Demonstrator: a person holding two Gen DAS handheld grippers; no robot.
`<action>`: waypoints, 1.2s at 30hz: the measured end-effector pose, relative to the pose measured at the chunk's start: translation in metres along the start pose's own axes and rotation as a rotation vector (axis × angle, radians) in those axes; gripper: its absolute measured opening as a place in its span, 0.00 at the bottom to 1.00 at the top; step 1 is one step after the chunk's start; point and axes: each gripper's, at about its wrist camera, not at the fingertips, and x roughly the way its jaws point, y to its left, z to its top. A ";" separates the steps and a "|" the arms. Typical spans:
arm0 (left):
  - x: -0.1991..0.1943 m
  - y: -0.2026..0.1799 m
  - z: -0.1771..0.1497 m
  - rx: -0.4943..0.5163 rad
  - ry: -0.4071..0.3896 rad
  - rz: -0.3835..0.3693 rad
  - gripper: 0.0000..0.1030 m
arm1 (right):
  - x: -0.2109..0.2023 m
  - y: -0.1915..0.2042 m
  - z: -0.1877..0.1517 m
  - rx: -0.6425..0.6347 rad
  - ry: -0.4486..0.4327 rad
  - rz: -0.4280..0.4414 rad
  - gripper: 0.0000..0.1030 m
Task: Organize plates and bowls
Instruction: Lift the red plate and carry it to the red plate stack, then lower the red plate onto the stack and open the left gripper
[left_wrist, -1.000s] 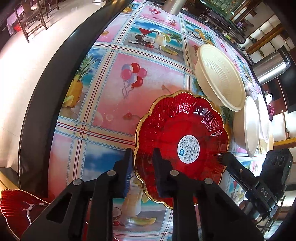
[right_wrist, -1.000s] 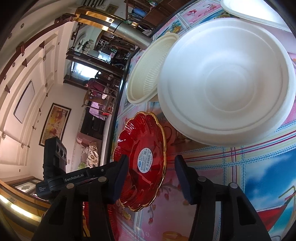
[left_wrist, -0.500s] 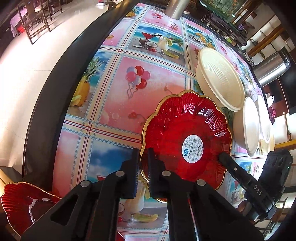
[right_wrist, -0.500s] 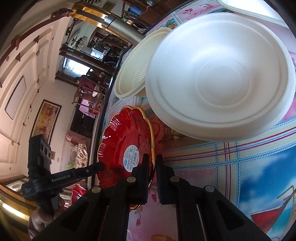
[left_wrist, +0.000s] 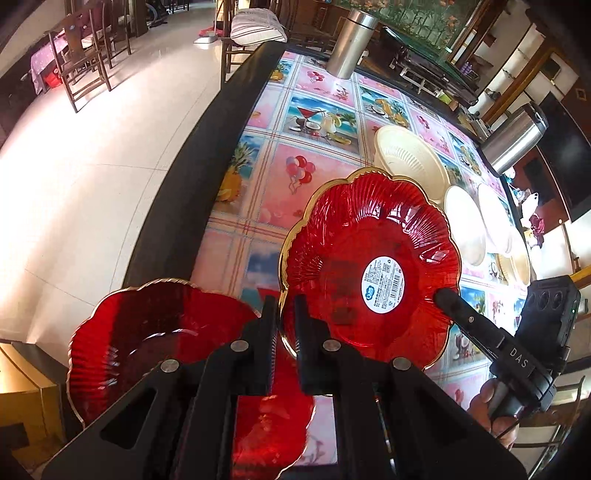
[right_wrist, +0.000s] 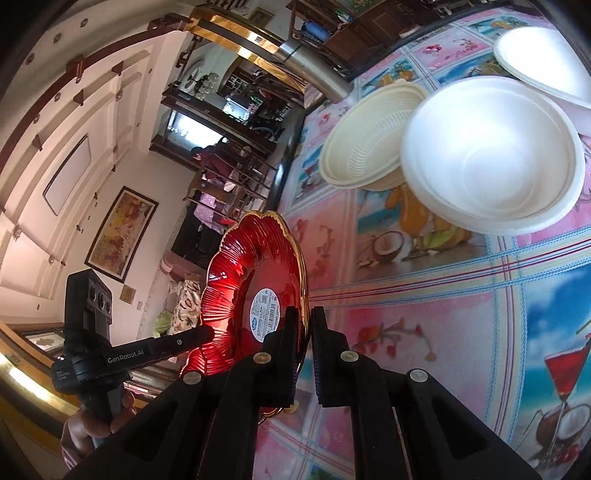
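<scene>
The left gripper (left_wrist: 285, 314) pinches the gold rim of a red plate (left_wrist: 369, 266), fingers nearly closed on the plate's seven o'clock edge. The right gripper (right_wrist: 303, 328) nips the same plate (right_wrist: 255, 291) at its opposite edge, likewise almost shut. The plate seems lifted and tilted above the tablecloth (left_wrist: 317, 122). A second red plate (left_wrist: 159, 343) sits below at eight o'clock, past the table edge. At one o'clock stand a cream ribbed bowl (left_wrist: 410, 162) and white bowls (right_wrist: 491, 162). Risk: the glossy scalloped rim could slip if the two grippers pull apart or twist unevenly, dropping the plate onto the other.
</scene>
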 end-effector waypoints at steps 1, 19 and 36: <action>-0.007 0.006 -0.006 -0.002 -0.006 0.006 0.06 | 0.001 0.008 -0.006 -0.007 0.007 0.010 0.07; -0.035 0.105 -0.099 -0.030 0.029 0.209 0.08 | 0.068 0.110 -0.114 -0.250 0.267 -0.016 0.07; -0.019 0.098 -0.091 0.066 0.005 0.329 0.08 | 0.085 0.107 -0.135 -0.331 0.271 -0.162 0.10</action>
